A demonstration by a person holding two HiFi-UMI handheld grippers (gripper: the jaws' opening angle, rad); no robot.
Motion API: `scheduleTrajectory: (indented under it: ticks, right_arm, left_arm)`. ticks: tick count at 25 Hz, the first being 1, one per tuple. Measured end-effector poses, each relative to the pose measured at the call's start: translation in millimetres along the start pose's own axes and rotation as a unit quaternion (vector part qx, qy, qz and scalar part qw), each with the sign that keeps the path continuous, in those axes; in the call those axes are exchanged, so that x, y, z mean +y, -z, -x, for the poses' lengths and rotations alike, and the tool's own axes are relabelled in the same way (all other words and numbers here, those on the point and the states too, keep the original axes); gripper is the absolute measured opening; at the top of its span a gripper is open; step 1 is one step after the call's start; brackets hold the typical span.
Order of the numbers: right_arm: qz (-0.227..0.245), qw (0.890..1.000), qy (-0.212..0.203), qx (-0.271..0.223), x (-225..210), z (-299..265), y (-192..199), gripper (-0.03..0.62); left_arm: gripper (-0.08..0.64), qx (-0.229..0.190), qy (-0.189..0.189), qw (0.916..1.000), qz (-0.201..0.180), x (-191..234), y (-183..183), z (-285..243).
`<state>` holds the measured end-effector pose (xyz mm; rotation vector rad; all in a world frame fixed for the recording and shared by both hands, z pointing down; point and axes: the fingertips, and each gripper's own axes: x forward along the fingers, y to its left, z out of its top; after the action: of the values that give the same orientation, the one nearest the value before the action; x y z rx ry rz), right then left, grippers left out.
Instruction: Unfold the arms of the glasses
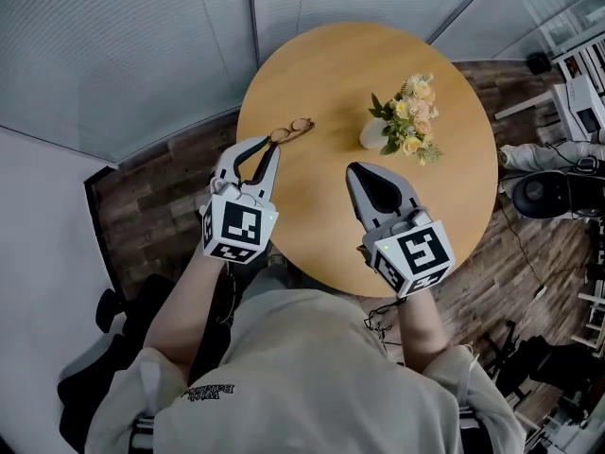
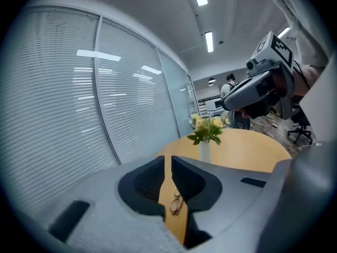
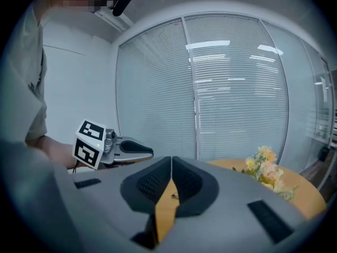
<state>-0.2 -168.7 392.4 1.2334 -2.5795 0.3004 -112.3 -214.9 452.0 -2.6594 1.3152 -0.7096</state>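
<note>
Glasses [image 1: 289, 130] lie folded on the round counter [image 1: 454, 216] just beyond the tips of the left claw [image 1: 272, 148], which, like the right claw [image 1: 355, 168] beside it, is closed and empty, apparently lined up for a first grip.

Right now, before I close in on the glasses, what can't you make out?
- Glasses: arms folded or open, unclear. They are too small in the head view, a speck in the right gripper view, and partly behind a jaw in the left gripper view.
- Left claw: touching the glasses or above them, unclear. The head view looks down, hiding height.
- Table: near edge hidden by the person's shirt and the right claw.
</note>
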Motion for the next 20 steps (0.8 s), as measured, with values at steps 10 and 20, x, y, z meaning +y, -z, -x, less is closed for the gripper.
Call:
scheduleTrajectory:
  ticks: [10,20]
  right_arm:
    - [-0.014,1.000,-0.025,0.000,-24.7,-45.3,6.7,0.031]
    - [-0.026,0.998,-0.042,0.028,-40.1,-79.0,37.7,0.031]
  left_arm:
    - [0.118,0.040,-0.009,0.9991,-0.015,0.0,35.8,-64.1]
    - [0.149,0.139,0.004,0.9860,-0.093,-13.5,103.2,-128.2]
